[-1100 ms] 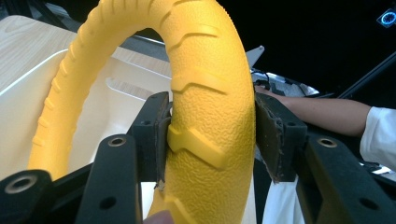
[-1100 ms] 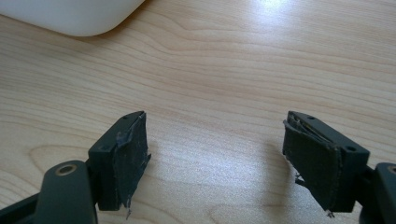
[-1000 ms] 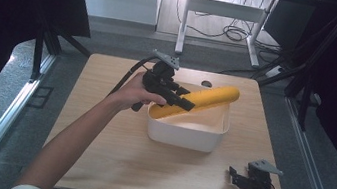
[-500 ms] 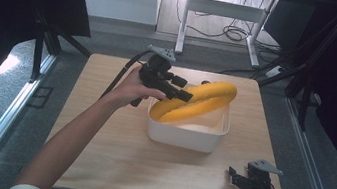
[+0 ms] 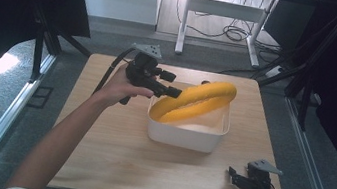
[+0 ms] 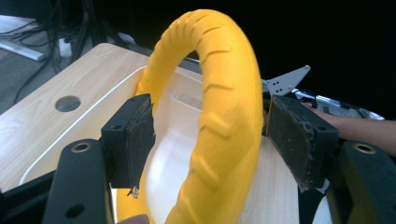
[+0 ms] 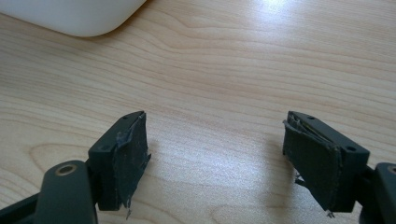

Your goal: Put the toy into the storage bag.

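A: Moved since a second ago: left gripper shifted toward table's far left, yellow ribbed rubber ring swung from nearly flat to propped steeper across white plastic rectangular tub

B: Left jaw state?

A: Spread wide in left gripper view, ring standing between the pads, gap on both sides, left pad clear of it. Not clamped. Looks like a release, or a nudge, cannot tell which

B: Ring location now?

A: Low end down inside tub at near-left corner, high end riding on far-right rim. Leaning because wider than tub's inside, so unable to lie flat, probably

B: Why gripper at that end?

A: Low end nearest the hand; probably steering that end into the tub while the rim carries the other

B: Right gripper?

A: Right gripper parked on light wooden table near front right corner, well apart from tub. Jaws wide, nothing between, bare wood grain under them in right gripper view. Corner of tub at top of that view. Likely idle, kept out of the way

B: Risk?

A: Ring tipping off the rim once let go; tub light, may slide
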{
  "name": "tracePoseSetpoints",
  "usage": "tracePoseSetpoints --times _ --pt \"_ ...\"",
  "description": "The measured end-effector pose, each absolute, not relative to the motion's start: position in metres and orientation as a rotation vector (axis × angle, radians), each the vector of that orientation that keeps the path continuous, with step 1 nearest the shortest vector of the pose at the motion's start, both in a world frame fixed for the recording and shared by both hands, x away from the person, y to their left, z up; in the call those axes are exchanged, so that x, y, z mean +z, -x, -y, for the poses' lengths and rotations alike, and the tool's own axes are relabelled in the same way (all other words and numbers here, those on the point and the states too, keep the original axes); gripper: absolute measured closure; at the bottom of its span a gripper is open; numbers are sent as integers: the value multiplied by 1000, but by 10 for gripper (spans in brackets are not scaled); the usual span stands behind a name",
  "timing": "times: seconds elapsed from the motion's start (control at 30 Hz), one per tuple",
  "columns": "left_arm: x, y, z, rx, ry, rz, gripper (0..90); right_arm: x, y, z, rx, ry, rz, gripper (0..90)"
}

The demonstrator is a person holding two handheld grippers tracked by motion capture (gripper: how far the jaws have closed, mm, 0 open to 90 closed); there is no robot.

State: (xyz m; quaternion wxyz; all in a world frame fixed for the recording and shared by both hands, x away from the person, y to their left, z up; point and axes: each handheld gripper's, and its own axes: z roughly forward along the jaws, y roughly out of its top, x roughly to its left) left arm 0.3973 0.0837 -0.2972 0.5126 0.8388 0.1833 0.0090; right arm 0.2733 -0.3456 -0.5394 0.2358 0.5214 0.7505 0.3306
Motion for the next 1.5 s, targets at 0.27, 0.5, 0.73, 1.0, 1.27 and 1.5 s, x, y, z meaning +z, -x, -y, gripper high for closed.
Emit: tracePoseSetpoints --times 0.27,0.5,0.73,1.0,1.27,1.5 --pt "-303 -390 -114 68 -1970 -491 344 -539 -274 345 909 -1432 -2056 226" --pt "-314 -378 -138 124 -1938 -558 348 -538 -275 343 916 -1423 -2060 226" --pt "-330 -363 -157 193 -1930 -617 346 -537 -279 340 927 -1410 -2064 226" --pt "-361 -335 -174 282 -1931 -698 345 -535 -284 338 940 -1384 -2078 226" --pt "-390 -311 -180 328 -1959 -752 339 -534 -289 336 949 -1367 -2088 226" --pt "-413 -297 -186 326 -1945 -803 338 -533 -290 334 950 -1361 -2097 226"
